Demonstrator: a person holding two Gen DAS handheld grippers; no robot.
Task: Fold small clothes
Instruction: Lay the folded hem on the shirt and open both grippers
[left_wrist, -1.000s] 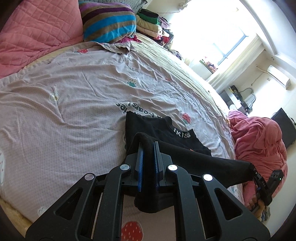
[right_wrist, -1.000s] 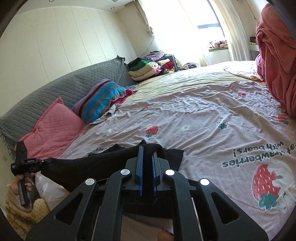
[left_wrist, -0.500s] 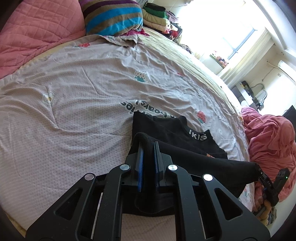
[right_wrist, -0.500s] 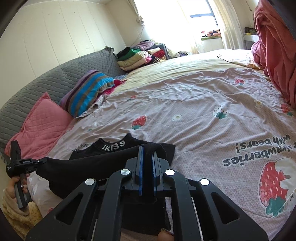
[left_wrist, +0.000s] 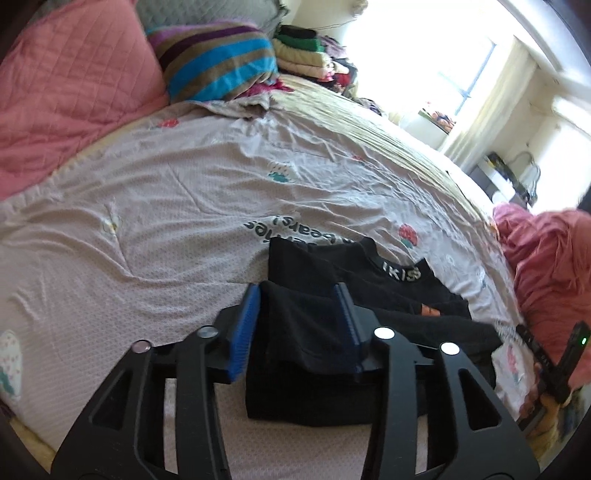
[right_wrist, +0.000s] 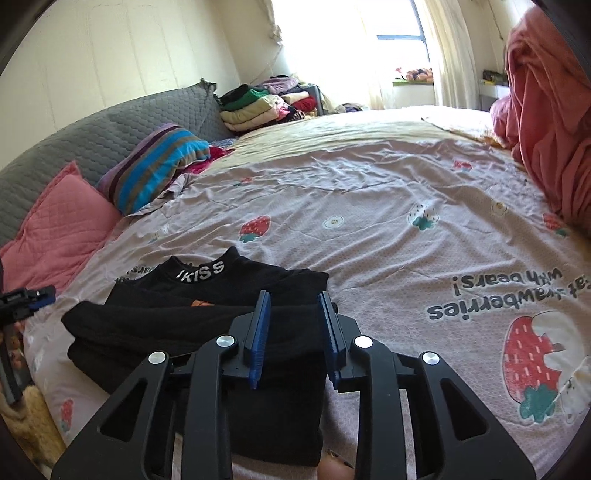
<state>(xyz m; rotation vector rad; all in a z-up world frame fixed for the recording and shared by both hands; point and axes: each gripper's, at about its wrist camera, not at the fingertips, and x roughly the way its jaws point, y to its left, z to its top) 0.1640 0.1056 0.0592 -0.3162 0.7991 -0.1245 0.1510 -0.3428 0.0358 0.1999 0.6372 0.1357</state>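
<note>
Both claws are opening: the left claw (left_wrist: 299, 325) and right claw (right_wrist: 293, 328) each straddle the black top (right_wrist: 207, 325), pads clear of the cloth, apparently letting go of the fold just laid. The top lies doubled on the sheet (right_wrist: 369, 221) near the bed's edge, collar facing the pillows (right_wrist: 155, 166), probably ready for another fold.

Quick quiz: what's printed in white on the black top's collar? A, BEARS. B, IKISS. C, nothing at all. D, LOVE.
B: the right wrist view shows white letters IKISS on the collar of the black top, which lies folded on the bedsheet.
</note>
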